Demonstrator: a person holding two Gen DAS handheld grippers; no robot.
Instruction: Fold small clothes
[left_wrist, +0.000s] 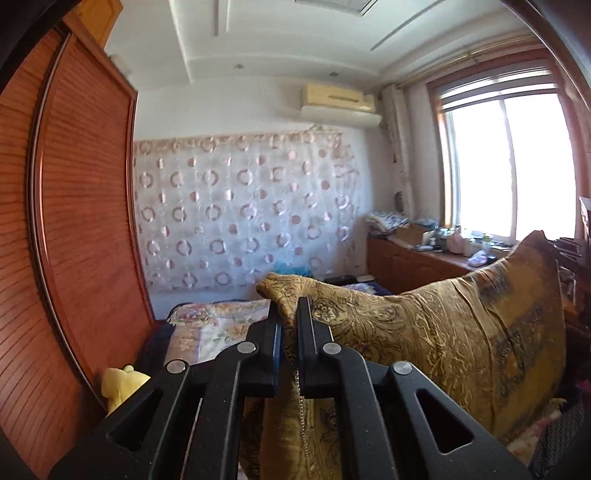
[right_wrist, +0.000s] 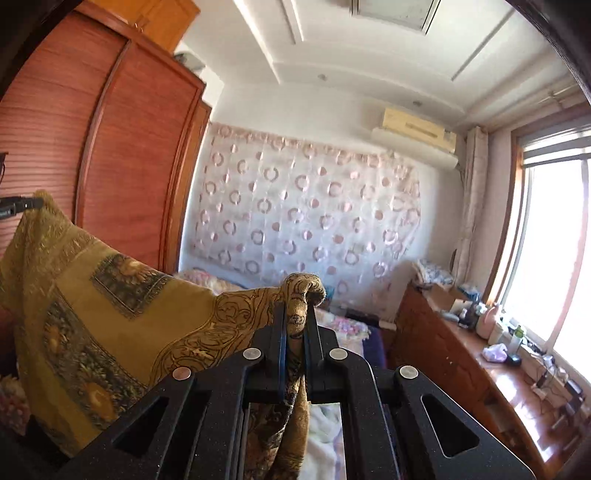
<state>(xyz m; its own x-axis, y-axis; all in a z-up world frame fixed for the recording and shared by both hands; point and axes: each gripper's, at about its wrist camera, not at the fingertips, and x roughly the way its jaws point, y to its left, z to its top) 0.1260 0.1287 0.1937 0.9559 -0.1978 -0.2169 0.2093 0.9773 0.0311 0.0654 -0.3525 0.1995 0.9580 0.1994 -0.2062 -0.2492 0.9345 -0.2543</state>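
Both claws — left claw (left_wrist: 289, 308), right claw (right_wrist: 295, 314) — pinch gold cloth (left_wrist: 424, 332); lower hem perhaps hidden.

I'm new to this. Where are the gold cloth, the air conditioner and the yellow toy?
cloth (left_wrist: 424, 332): left wrist view, its patterned middle.
air conditioner (right_wrist: 417, 133): right wrist view, front panel.
yellow toy (left_wrist: 120, 384): left wrist view, its body.

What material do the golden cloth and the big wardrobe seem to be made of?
Golden cloth: probably woven jacquard or brocade, slightly shiny, with dark scroll patterns in the weave. Wardrobe: reddish-brown wood or veneer, glossy, with fine horizontal slats.
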